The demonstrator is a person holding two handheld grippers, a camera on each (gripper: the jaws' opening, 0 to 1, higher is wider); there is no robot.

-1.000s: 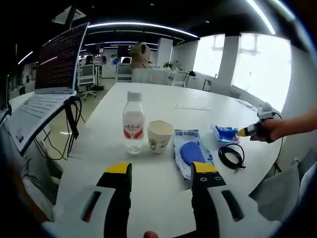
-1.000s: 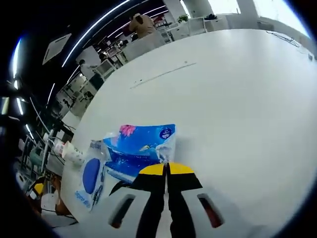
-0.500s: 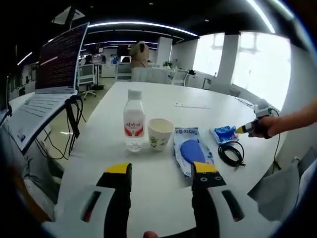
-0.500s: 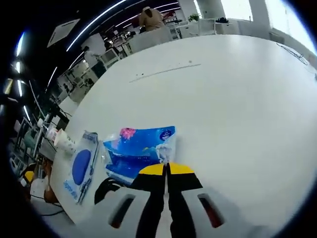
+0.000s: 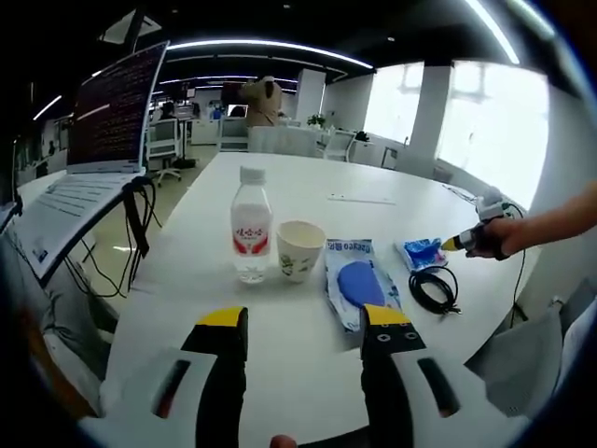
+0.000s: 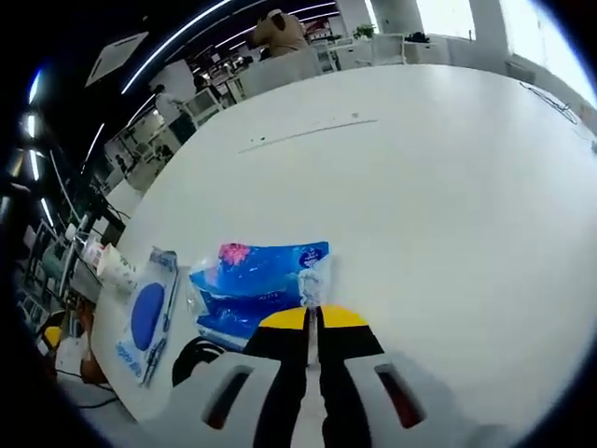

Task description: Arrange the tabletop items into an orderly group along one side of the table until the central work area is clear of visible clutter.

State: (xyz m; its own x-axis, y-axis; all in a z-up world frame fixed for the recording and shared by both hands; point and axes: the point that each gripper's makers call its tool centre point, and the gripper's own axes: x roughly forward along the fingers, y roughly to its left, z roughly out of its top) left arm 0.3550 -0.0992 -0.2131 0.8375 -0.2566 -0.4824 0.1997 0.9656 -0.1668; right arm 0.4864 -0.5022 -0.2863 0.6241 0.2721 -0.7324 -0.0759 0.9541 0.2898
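While the right claw (image 6: 312,317) pinches the blue pack's (image 6: 256,285) near edge, pack reaching away leftward toward the cable (image 5: 434,291), the left claw (image 5: 303,322) hangs apart, farther off.

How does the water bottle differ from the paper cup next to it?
The bottle is taller than the cup. The bottle is clear plastic with a red and white label; the cup is opaque pale paper with a small green print. The bottle is closed with a white cap; the cup is open at the top. Both stand upright, side by side, on the white table.
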